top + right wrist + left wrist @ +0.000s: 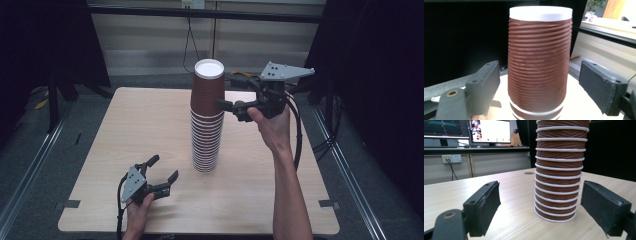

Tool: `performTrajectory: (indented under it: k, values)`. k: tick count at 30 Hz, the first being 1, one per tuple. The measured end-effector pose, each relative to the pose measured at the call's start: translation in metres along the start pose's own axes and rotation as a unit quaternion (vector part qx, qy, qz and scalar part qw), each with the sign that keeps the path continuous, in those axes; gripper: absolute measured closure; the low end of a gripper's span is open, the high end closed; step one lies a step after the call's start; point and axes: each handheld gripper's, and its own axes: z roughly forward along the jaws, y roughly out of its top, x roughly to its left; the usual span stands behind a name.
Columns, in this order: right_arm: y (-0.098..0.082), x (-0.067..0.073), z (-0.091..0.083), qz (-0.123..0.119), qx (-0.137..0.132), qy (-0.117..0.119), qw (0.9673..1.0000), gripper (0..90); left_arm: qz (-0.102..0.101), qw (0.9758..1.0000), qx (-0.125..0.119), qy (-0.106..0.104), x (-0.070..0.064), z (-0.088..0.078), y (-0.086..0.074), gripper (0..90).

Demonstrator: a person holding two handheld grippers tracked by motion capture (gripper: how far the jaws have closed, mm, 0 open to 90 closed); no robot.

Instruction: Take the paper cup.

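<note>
Top cup [208, 90] not yet off stack [206, 145] mid-table; right gripper [227, 106] open around it, left gripper [162, 170] open, idle near front edge.

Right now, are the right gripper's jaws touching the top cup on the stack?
Apart. The right gripper view shows the right gripper with its jaws open on either side of the top cup, and a clear gap between each pad and the cup's ribbed wall.
</note>
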Motion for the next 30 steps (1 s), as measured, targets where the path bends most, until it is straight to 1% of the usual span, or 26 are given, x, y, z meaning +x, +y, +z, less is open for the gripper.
performTrajectory:
  k: [4,5,7,9,10,12,14,17,18,21,23,25,29,30]
  values:
    - [0.007,0.000,0.006,0.000,0.003,0.010,0.9999,16.8,-0.001,1.0000,0.000,0.000,0.000,0.000,0.000,15.6]
    - [0.009,0.001,0.007,-0.003,0.007,0.008,0.9999,16.8,-0.002,1.0000,0.000,-0.001,0.000,0.000,0.000,15.6]
    - [0.011,0.002,0.010,-0.006,0.011,0.014,0.9998,16.9,0.000,1.0000,0.000,0.000,0.000,0.000,0.000,15.6]
    - [0.013,0.002,0.012,-0.009,0.018,0.010,0.9997,16.9,0.000,1.0000,0.000,-0.001,0.000,0.000,0.000,15.6]
    - [0.014,0.001,0.013,-0.006,0.021,0.014,0.9997,16.9,0.000,1.0000,0.000,-0.001,0.000,0.000,0.000,15.6]
    - [0.017,-0.001,0.016,-0.007,0.029,0.014,0.9994,16.8,0.000,1.0000,0.000,-0.001,0.000,0.000,0.000,15.6]
    - [0.020,-0.002,0.019,-0.005,0.032,0.017,0.9993,16.8,0.000,1.0000,0.000,-0.001,0.000,0.000,0.000,15.6]
    - [0.024,-0.003,0.027,-0.010,0.048,0.015,0.9987,15.5,0.000,1.0000,0.000,-0.002,0.000,0.000,0.000,15.6]
    - [0.026,-0.003,0.029,-0.012,0.048,0.014,0.9987,14.8,0.000,1.0000,0.000,-0.002,0.000,0.000,0.000,15.6]
    - [0.031,-0.003,0.032,-0.012,0.058,0.015,0.9981,14.6,0.000,1.0000,0.000,-0.003,0.000,0.000,0.000,15.6]
    - [0.033,-0.004,0.033,-0.009,0.057,0.017,0.9982,14.5,0.000,1.0000,0.000,-0.002,0.000,0.000,0.000,15.6]
    - [0.035,-0.004,0.036,-0.014,0.063,0.017,0.9978,14.6,0.000,1.0000,0.000,-0.002,0.000,0.000,0.000,15.6]
    - [0.035,-0.007,0.041,-0.013,0.069,0.017,0.9974,16.2,0.000,1.0000,0.000,-0.003,0.000,0.000,0.000,15.6]
    - [0.035,-0.007,0.041,-0.017,0.069,0.017,0.9973,16.5,0.000,1.0000,0.001,-0.003,0.000,0.000,0.000,15.6]
